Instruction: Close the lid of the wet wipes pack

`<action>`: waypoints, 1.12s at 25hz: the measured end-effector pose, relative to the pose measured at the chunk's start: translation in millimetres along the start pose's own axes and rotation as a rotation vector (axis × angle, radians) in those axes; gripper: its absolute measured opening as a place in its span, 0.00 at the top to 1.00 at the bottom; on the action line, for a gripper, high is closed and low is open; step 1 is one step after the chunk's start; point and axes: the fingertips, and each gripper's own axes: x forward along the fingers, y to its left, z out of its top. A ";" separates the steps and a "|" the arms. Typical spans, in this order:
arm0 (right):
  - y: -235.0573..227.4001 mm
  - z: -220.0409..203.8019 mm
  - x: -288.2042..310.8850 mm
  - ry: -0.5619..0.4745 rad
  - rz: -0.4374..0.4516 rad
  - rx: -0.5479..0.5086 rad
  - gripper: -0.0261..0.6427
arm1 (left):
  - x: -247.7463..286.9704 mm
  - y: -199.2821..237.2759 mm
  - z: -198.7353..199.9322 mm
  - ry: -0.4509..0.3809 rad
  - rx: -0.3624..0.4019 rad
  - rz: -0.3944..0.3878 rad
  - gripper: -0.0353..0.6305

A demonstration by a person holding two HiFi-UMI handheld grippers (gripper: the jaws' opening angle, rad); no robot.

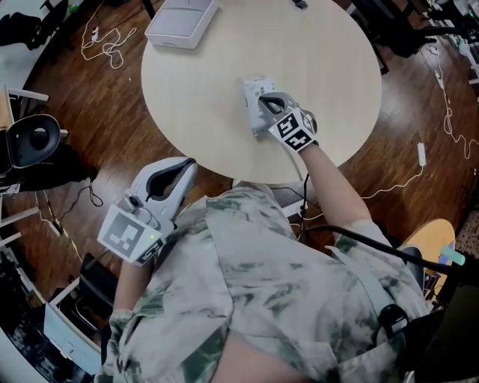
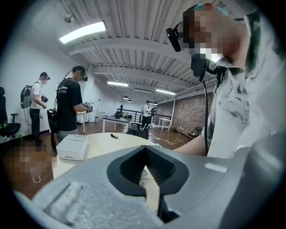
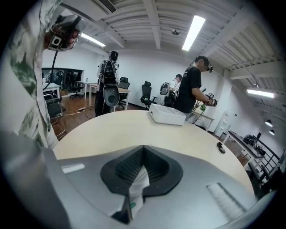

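Nearest the head camera is the operator's patterned shirt [image 1: 284, 284], filling the lower frame.

The left gripper [image 1: 183, 170] is held off the round table [image 1: 209, 90], low beside the body and well apart from the work. In its own view the jaws are closed tip to tip with nothing between them; only table surface shows through the gap behind the pads. Judgement: it is parked clear because this job needs one tool.

The right gripper [image 1: 262, 105] is extended over the table, with its marker cube toward the operator. Its tips are on the wet wipes pack [image 1: 254, 88], which lies flat on the near-centre of the table.

In the right gripper view the jaws are drawn together on a thin white part of the pack [image 3: 136, 188], which runs up between the ribbed pads and bears a small green mark. Judgement: this is probably the lid flap, pinched so it can be carried over and pressed down. Whether the lid is open or already seated cannot be confirmed from any view.

A white box [image 1: 182, 22] sits at the far edge of the table, well apart from the pack and no obstruction. Other persons stand beyond the table, clear of the work.

Risk, as a judgement: the light pack may lift or slide with the gripper, since nothing holds it down.
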 end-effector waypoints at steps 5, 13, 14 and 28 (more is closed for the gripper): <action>-13.5 -15.4 -4.9 0.005 -0.017 0.040 0.95 | 17.4 -3.9 3.3 0.013 0.012 -0.038 0.94; -18.9 -33.7 -1.6 0.015 -0.009 0.069 0.95 | 36.8 -5.3 8.1 0.031 0.032 -0.072 0.94; -18.8 -34.3 -2.0 0.017 -0.009 0.076 0.95 | 37.5 -5.6 9.0 0.033 0.032 -0.075 0.94; -19.9 -33.2 -3.7 0.046 -0.032 0.096 0.95 | 31.2 -11.8 10.8 0.015 0.047 -0.097 0.94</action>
